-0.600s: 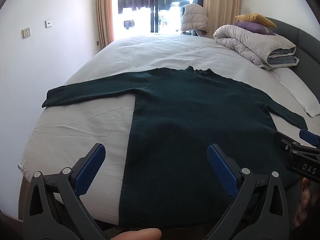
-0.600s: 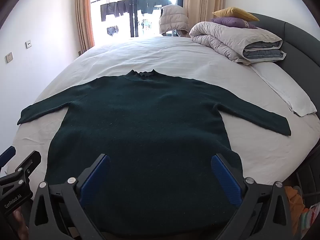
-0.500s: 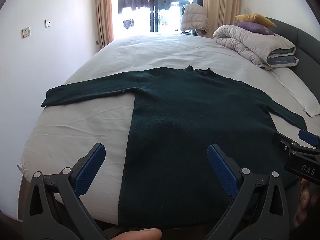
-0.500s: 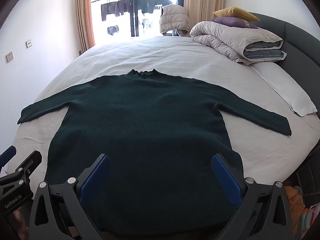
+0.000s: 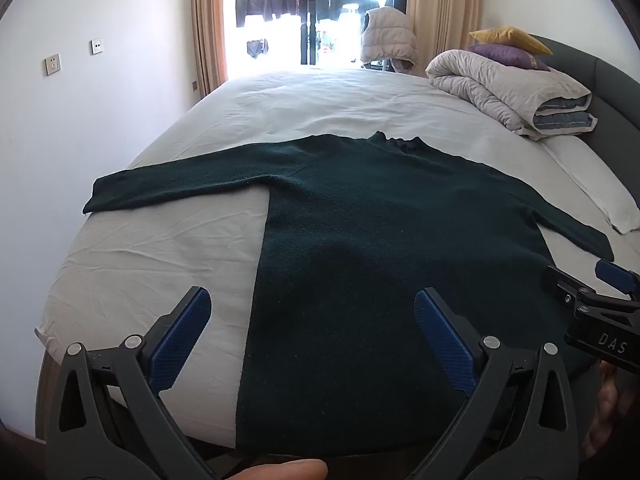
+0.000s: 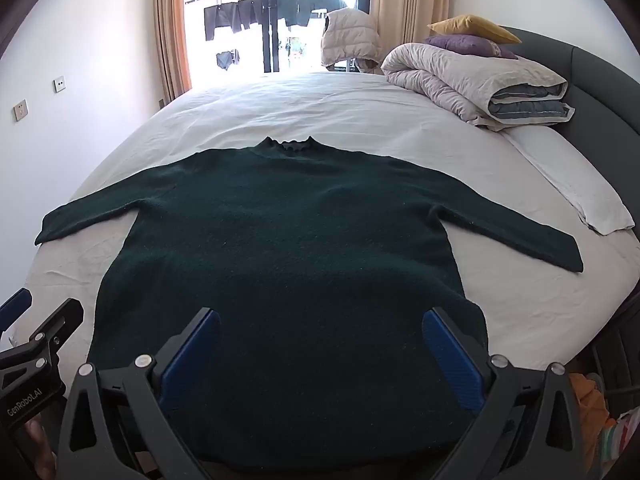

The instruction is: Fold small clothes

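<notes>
A dark green long-sleeved sweater (image 5: pixel 380 232) lies flat on the white bed, collar away from me, both sleeves spread out; it also shows in the right wrist view (image 6: pixel 296 248). My left gripper (image 5: pixel 312 320) is open and empty above the hem's left part. My right gripper (image 6: pixel 320 340) is open and empty above the hem's middle. The right gripper also shows at the right edge of the left wrist view (image 5: pixel 592 300). The left gripper shows at the left edge of the right wrist view (image 6: pixel 32 340).
The white bed sheet (image 5: pixel 160 264) is wrinkled on the left. A folded grey duvet (image 6: pixel 472 84) with yellow and purple pillows sits at the far right by the dark headboard (image 6: pixel 600 80). A white pillow (image 6: pixel 576 188) lies to the right. A window is beyond.
Both grippers have shifted very slightly; the sweater has not moved and both grippers stay open.
</notes>
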A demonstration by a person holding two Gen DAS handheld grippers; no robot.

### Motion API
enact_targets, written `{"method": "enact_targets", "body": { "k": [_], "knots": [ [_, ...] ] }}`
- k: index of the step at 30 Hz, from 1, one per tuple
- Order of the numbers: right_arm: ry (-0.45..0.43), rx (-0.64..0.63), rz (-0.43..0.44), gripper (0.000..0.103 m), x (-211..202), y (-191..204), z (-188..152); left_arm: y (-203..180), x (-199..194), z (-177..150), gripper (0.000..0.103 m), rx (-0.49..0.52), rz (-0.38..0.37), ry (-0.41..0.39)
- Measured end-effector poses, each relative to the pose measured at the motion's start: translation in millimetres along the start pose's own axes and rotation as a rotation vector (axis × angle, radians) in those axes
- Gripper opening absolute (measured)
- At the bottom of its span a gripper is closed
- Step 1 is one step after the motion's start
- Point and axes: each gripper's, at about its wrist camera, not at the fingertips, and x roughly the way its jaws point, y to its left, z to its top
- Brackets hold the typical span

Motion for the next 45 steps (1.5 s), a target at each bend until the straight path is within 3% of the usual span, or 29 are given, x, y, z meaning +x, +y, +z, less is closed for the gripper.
{"method": "enact_targets", "body": {
  "k": [45],
  "knots": [
    [-0.002, -0.010, -0.004, 0.103, -0.7, 1.2, -3.2, 1.9, 0.7, -1.9, 0.103, -0.004, -0.004, 0.005]
  ]
}}
